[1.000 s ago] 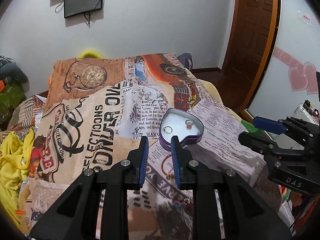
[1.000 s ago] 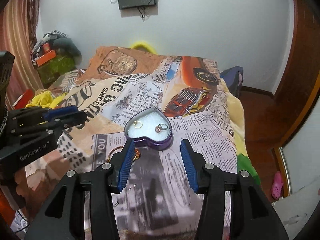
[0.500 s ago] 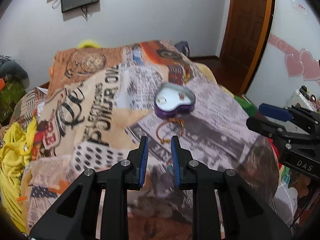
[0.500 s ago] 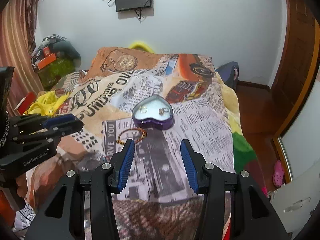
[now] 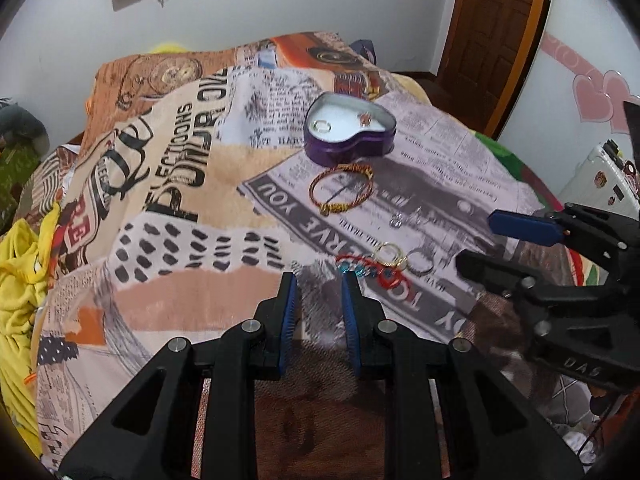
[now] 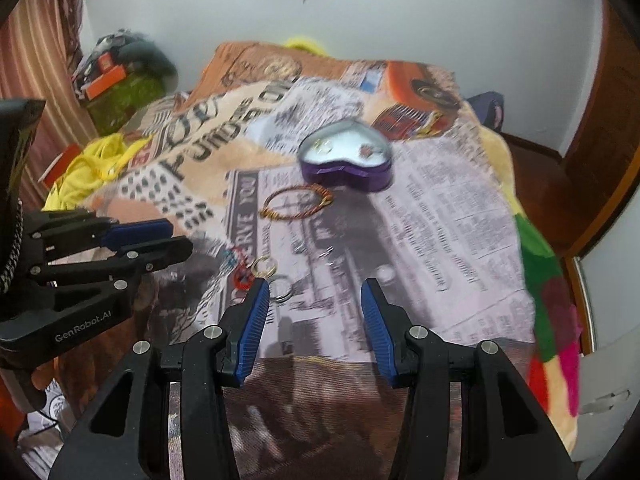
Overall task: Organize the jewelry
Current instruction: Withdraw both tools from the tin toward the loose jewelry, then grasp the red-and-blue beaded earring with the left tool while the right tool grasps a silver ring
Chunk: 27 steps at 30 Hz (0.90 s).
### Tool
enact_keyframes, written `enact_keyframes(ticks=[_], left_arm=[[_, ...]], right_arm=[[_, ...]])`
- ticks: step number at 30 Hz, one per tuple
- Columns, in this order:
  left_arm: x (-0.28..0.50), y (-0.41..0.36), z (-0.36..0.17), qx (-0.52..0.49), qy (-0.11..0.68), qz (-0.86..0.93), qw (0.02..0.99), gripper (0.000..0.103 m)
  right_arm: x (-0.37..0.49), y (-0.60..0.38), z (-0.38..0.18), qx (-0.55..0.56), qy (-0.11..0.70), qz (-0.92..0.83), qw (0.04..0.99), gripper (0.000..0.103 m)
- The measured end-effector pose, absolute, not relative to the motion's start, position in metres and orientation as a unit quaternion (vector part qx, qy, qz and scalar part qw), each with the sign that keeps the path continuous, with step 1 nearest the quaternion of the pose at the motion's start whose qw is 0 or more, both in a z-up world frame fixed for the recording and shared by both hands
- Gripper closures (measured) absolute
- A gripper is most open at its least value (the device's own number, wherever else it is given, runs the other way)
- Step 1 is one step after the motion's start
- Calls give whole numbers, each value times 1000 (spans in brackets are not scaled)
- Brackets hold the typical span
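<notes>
A purple heart-shaped tin (image 5: 350, 132) (image 6: 346, 160) stands open on the printed blanket with two rings inside. A gold-and-red bangle (image 5: 341, 190) (image 6: 296, 202) lies just in front of it. Nearer me lie a red-and-blue beaded piece (image 5: 370, 270) (image 6: 241, 276), gold hoop rings (image 5: 390, 254) (image 6: 264, 266), a silver ring (image 5: 420, 260) and small earrings (image 5: 396, 220). My left gripper (image 5: 318, 280) is open a little and empty, just left of the beaded piece. My right gripper (image 6: 314, 288) is open wide and empty, above the blanket beside the silver ring.
The printed blanket (image 5: 180, 184) covers a bed. Yellow cloth (image 5: 20, 264) lies at its left edge. A wooden door (image 5: 492, 28) stands at the back right. Boxes and clutter (image 6: 120, 80) sit at the far left.
Both grippers have pulled back from the tin toward the near end of the bed and dropped lower. The loose rings and beaded piece have come into view. The jaws have kept their gaps.
</notes>
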State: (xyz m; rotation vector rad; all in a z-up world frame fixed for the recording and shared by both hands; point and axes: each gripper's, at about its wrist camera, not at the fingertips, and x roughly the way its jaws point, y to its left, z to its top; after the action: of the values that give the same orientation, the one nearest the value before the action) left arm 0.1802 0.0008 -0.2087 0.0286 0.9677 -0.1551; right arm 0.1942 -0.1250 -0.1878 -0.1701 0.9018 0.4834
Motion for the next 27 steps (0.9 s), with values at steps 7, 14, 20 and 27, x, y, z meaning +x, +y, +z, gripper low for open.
enact_keyframes(ticks=[7, 14, 20, 27], left_arm=[[187, 2, -215, 10, 468, -85, 880, 81], [197, -1, -220, 3, 474, -92, 876, 81], [202, -4, -221, -15, 484, -100, 869, 82], [201, -25, -225, -7, 495, -128, 860, 81]], right_arm=[[204, -108, -214, -99, 457, 241, 850, 59], [207, -101, -220, -117, 448, 255, 849, 65], [203, -99, -220, -121, 440, 270, 848, 83], [205, -118, -214, -99, 439, 252, 857, 83]])
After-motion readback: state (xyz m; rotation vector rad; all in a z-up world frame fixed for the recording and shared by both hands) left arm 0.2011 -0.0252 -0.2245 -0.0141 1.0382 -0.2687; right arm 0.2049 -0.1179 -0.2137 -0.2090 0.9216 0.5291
